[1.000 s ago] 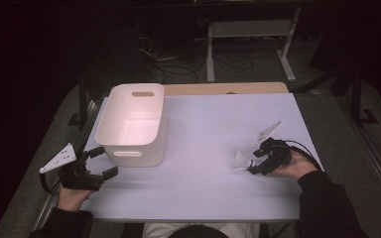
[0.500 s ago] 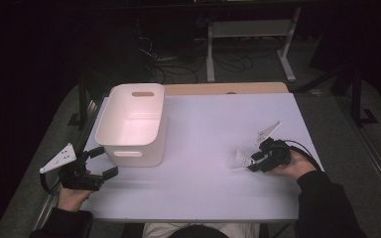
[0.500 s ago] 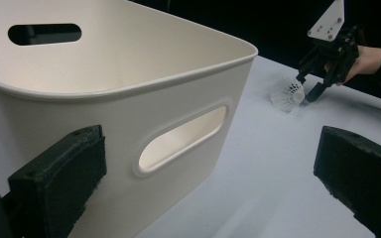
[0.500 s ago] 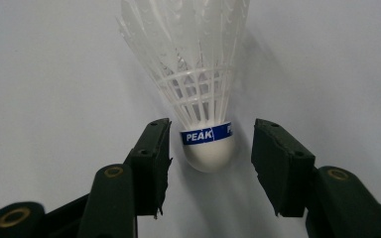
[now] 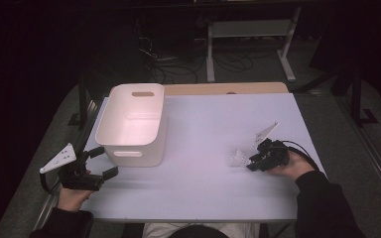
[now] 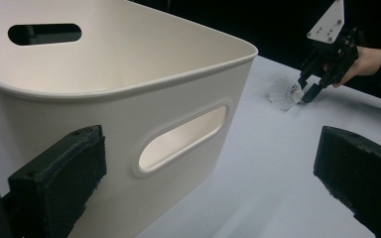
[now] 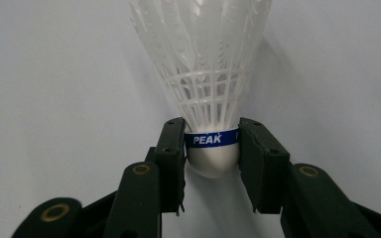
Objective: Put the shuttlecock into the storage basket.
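White and matte, the tabletop (image 5: 198, 129) takes up most of the scene, and nearly all of it lies bare, so I have free room to move across the middle and toward the far edge. On its left part stands the cream plastic bin (image 5: 131, 124), upright and open-topped, with slotted handles in its end walls; its near wall sits close to the front-left corner. I judge it is the likely place to drop things.

My left hand-held gripper (image 5: 90, 168) hovers just off that near wall at the tabletop's left edge, jaws wide apart and holding nothing, seemingly parked out of the way.

My right hand-held gripper (image 7: 212, 148) rests low on the right side, well apart from the bin. Its pads (image 7: 174, 148) are clamped on the cork base of the shuttlecock (image 7: 206, 64), right at the blue band, leaving the fragile white skirt free, pointing away along the surface.
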